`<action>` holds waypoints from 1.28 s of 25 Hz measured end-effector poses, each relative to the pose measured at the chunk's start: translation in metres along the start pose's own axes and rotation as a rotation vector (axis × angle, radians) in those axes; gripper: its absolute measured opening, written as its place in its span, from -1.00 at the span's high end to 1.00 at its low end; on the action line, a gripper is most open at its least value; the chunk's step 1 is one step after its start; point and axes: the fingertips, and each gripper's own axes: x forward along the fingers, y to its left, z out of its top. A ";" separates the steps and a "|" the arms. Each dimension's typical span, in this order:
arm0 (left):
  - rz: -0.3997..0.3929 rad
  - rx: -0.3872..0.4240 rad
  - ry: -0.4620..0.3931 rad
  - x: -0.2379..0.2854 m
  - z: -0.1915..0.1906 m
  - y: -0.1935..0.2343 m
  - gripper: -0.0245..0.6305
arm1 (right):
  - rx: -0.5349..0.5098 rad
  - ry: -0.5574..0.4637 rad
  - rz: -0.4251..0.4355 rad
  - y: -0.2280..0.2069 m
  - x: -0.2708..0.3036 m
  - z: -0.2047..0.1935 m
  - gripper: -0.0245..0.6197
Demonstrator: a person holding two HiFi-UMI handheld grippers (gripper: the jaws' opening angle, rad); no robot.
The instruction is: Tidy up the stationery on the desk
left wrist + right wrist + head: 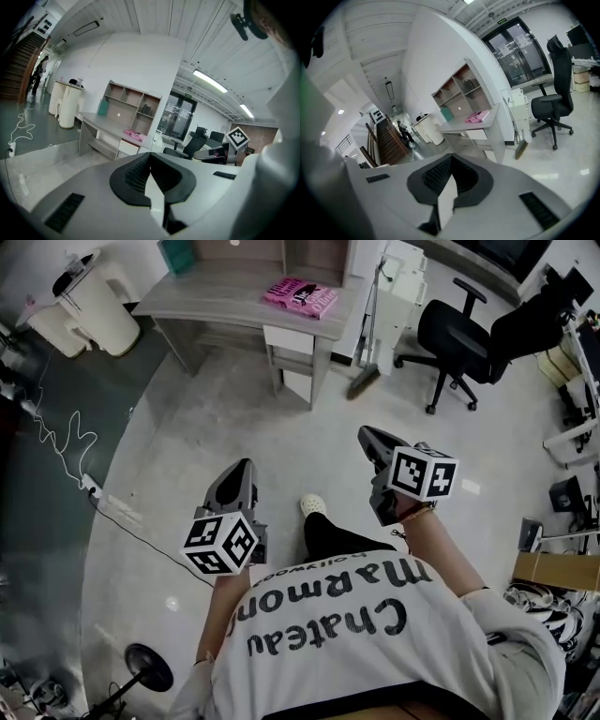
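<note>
Grey left claw [241, 467], right claw [367, 435]: jaws together, empty, levelled toward desk [216, 298].

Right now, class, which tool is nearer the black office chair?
Right. In the head view the right tool lies down and left of the chair; the left tool lies farther left, past the person's shoe.
</note>
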 end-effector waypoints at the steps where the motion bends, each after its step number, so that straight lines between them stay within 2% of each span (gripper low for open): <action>1: 0.006 0.007 -0.004 0.005 0.004 0.003 0.87 | -0.002 -0.001 0.006 -0.001 0.007 0.005 0.88; 5: 0.036 0.008 -0.026 0.028 0.029 0.019 0.87 | -0.011 -0.002 0.034 -0.003 0.040 0.035 0.88; 11: 0.047 0.045 -0.079 0.088 0.094 0.044 0.88 | -0.022 -0.050 0.089 -0.004 0.106 0.119 0.88; 17: 0.061 0.017 -0.140 0.128 0.122 0.065 0.87 | -0.051 -0.067 0.127 -0.012 0.153 0.162 0.88; 20: 0.063 0.005 -0.151 0.141 0.125 0.071 0.87 | -0.055 -0.062 0.134 -0.018 0.169 0.170 0.88; 24: 0.068 -0.001 -0.121 0.152 0.117 0.077 0.87 | -0.041 -0.034 0.126 -0.027 0.181 0.163 0.88; 32: 0.048 -0.038 -0.060 0.173 0.103 0.100 0.87 | 0.000 0.018 0.067 -0.046 0.205 0.141 0.88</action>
